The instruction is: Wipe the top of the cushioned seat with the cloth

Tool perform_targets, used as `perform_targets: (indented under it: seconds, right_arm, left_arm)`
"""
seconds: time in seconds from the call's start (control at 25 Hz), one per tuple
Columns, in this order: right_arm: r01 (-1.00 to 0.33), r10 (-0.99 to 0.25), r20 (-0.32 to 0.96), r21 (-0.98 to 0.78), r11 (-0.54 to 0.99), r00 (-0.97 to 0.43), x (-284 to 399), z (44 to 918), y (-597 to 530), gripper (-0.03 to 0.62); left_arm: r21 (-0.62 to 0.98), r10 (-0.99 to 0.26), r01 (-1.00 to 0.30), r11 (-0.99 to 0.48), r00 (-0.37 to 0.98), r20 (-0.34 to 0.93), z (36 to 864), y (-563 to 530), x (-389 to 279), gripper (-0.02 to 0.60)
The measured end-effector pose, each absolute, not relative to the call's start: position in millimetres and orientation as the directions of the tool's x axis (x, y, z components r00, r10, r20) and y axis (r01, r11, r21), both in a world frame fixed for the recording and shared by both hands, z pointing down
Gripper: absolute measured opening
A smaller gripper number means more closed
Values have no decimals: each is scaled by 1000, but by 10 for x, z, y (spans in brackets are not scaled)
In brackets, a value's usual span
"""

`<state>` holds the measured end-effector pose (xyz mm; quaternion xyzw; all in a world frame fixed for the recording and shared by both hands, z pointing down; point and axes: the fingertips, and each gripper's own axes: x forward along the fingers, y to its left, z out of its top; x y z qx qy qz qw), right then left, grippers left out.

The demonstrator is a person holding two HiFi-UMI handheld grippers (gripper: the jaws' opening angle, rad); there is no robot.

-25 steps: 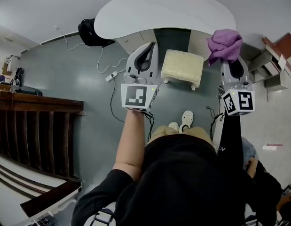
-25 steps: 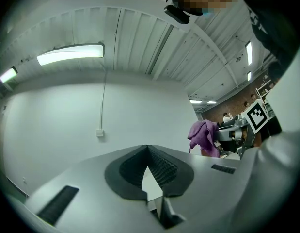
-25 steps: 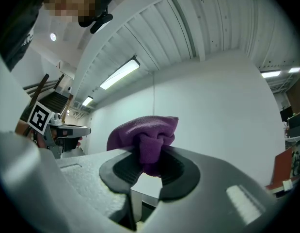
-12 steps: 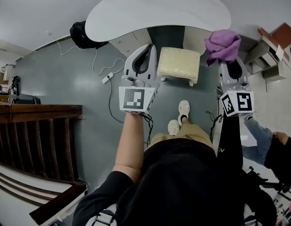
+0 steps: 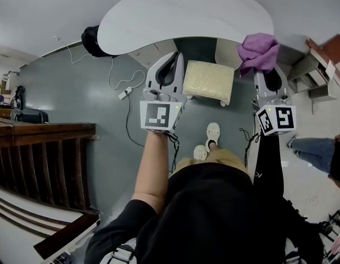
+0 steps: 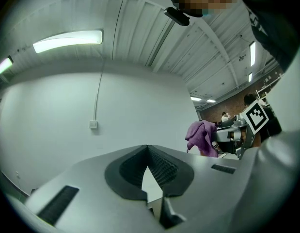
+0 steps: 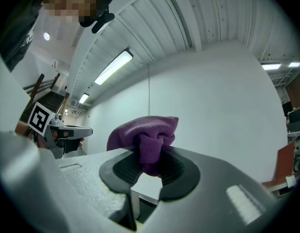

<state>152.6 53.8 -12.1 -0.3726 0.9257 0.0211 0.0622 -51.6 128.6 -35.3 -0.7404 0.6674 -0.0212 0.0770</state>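
The cream cushioned seat [image 5: 208, 81], square, nubby and padded, stands on the floor [image 5: 104, 92] between the two tools. The purple cloth [image 7: 142, 132], soft, light fleece likely to flop and bunch, is pinched mid-fold by the right tool [image 7: 149, 161]. The left tool [image 6: 148, 154] is clenched, empty.

The left claw [image 5: 173, 59] and right claw [image 7: 149, 169] are pale grey shells with black ribbed pads [image 6: 162, 166], each bearing a white cube [image 5: 159, 115] of black square markers. The person wears a black top [image 5: 213, 213] (short-sleeved left, long-sleeved right), tan trousers [image 5: 213, 159] and white shoes [image 5: 212, 133].
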Motion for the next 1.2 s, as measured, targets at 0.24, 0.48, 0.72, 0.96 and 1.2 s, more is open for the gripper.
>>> perform_targets:
  seconds: [0.24,0.48,0.72,0.96,1.2]
  right_arm:
    - [-666,-662,-129,-10,746,-739,1458,-108,141,77]
    - [-646,-643,-140,-27,763,-753,1454,-65,61,77]
    - [-634,-636,-129,-58,771,-761,1439,-10,19,77]
    - [-636,-642,-117,-85,767,-758,1395,4,-47,77]
    - [-631,-637,-90,-93,771,-765,1028,248,-331,77]
  left_arm:
    - [-129,-994,-989,-68,78,-76,-337,926,-560,8]
    - [-135,-995,-990,-46,57,-80,-349,895,-512,8]
    - [-140,-997,-989,-39,48,-59,-346,873,-492,8]
    - [-121,-998,-992,-41,47,-46,-360,823,-523,8]
    - [-117,-998,-992,-52,55,-26,-166,515,-814,8]
